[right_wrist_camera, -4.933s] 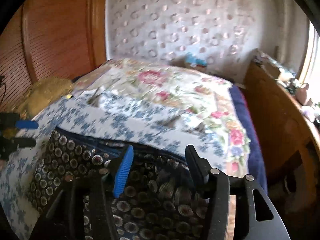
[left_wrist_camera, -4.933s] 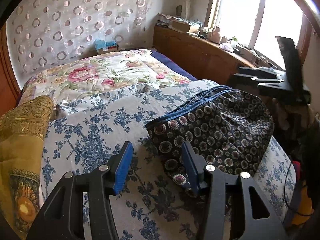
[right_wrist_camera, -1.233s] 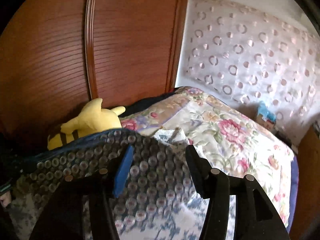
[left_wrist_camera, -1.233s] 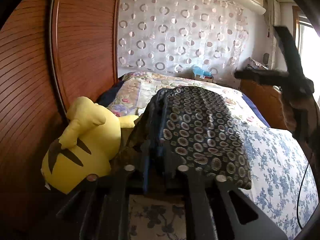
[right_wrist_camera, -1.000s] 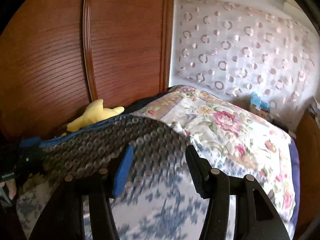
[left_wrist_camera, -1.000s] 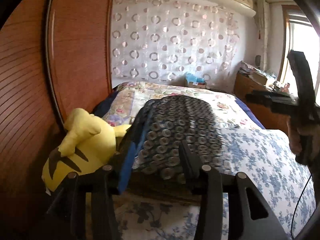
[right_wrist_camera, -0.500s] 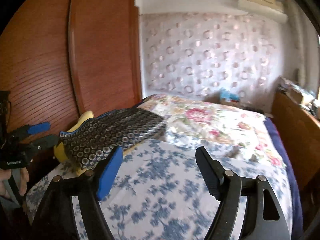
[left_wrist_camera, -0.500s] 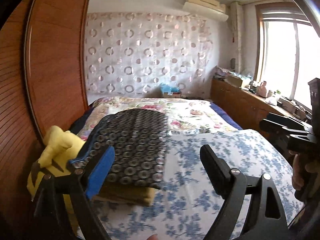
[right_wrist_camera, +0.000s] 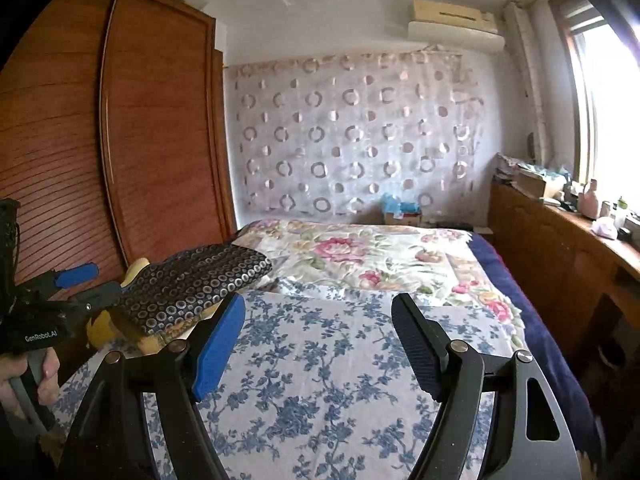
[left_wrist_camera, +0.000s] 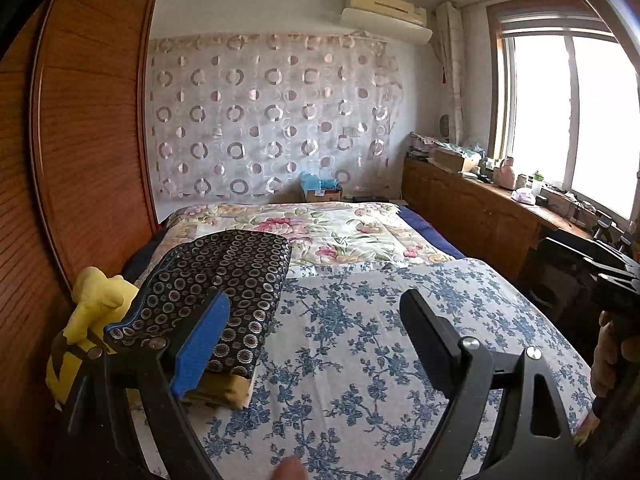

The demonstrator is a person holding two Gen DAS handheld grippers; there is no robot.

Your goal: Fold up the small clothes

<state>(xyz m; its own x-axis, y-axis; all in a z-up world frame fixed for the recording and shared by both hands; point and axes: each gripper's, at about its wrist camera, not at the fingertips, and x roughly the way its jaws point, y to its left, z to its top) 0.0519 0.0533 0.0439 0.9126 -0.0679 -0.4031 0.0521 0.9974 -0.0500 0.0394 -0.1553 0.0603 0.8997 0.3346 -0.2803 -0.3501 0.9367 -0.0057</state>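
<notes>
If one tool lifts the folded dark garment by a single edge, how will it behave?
The folded dark garment is probably floppy: its edges droop over the yellow folded cloth below. It looks light and thin. Lifted by one edge, the layers would likely fall open.

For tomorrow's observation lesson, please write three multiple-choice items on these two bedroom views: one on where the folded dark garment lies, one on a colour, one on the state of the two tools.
1. Where does the folded circle-print garment lie?
A. on a folded yellow cloth beside the plush toy
B. on the window counter
C. on the floor

2. What colour is the plush toy?
A. red
B. yellow
C. green

3. How do the left tool and right tool stand?
A. both shut on cloth
B. one open, one shut
C. both open, holding nothing

Answers:
1 A, the yellow cloth shows beneath the garment.
2 B, its body is yellow with dark stripes.
3 C, bare floral bedsheet shows between the spread jaws.
</notes>
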